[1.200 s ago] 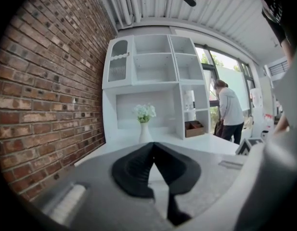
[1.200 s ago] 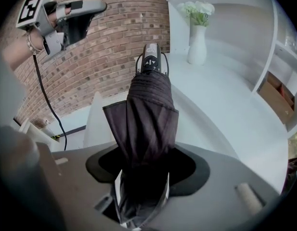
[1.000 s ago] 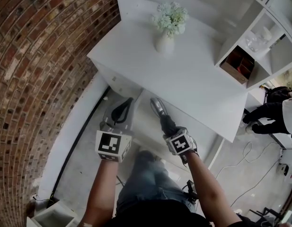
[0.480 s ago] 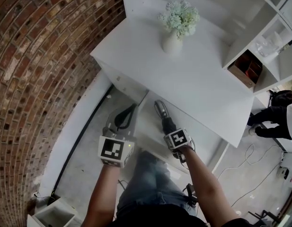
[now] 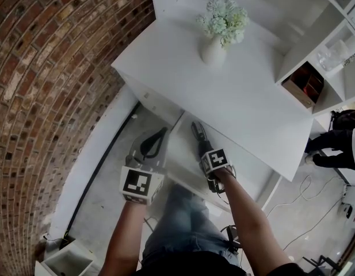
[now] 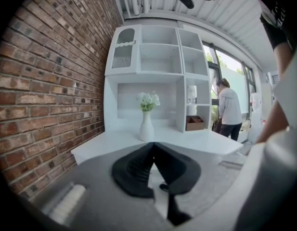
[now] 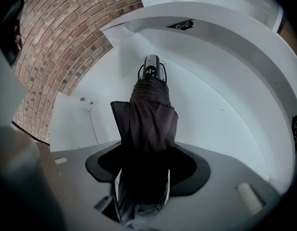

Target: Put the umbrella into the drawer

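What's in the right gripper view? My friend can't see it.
The right gripper clamps a folded dark umbrella between its fingers, pointing it down into an open white drawer. A brick wall shows at upper left.

The bench (image 5: 246,102) stands before us, with the wall (image 5: 45,96) to its left and the shelves (image 5: 332,33) behind it and to its right. A vase (image 5: 214,50) sits on the bench near the back. A box (image 5: 304,88) lies in a low shelf compartment. The drawer (image 5: 180,154) juts out below the bench's near edge. Our right tool (image 5: 205,149) is above it, and the umbrella (image 5: 199,135) between its jaws points into the drawer. Our left tool (image 5: 157,138) is just left, at the drawer's left side.
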`<state>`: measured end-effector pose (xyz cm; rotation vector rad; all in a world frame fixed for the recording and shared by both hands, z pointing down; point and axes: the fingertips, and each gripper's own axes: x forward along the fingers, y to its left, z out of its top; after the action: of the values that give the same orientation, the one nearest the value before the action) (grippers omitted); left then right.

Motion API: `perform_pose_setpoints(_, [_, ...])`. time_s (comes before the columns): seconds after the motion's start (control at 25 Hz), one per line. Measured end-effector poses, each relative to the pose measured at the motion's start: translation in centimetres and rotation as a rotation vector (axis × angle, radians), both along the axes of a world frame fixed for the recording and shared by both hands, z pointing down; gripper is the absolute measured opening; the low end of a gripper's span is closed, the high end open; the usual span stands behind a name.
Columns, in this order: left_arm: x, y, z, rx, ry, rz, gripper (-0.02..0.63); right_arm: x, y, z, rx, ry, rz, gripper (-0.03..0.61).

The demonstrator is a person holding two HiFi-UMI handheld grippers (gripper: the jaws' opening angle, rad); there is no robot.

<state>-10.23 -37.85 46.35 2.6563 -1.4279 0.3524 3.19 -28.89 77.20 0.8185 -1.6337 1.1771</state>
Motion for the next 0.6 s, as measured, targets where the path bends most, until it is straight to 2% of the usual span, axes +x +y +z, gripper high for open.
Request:
perform_pose_setpoints(0.12, [0.2, 0.1, 0.1, -0.009, 0.002, 0.008, -0.003, 0.2, -0.2, 0.4, -0.006, 0.016, 0.025, 0.261])
perform_pose_setpoints(0.28, [0.6, 0.3, 0.0, -0.016, -0.019, 0.026, -0.003, 1.3, 0.7, 0.4, -0.041, 0.098, 0.066, 0.267])
perform_pose_setpoints(0.44, [1.3, 0.5, -0.1, -0.017, -0.017, 0.044, -0.003, 1.4, 0.3, -0.5, 0.007, 0.11, 0.073, 0.305])
perform_pose_setpoints(0.6, [2.2, 0.7, -0.6, -0.007, -0.03, 0.062, -0.003, 1.9, 0.4, -1.9, 0.026, 0.122, 0.075, 0.306])
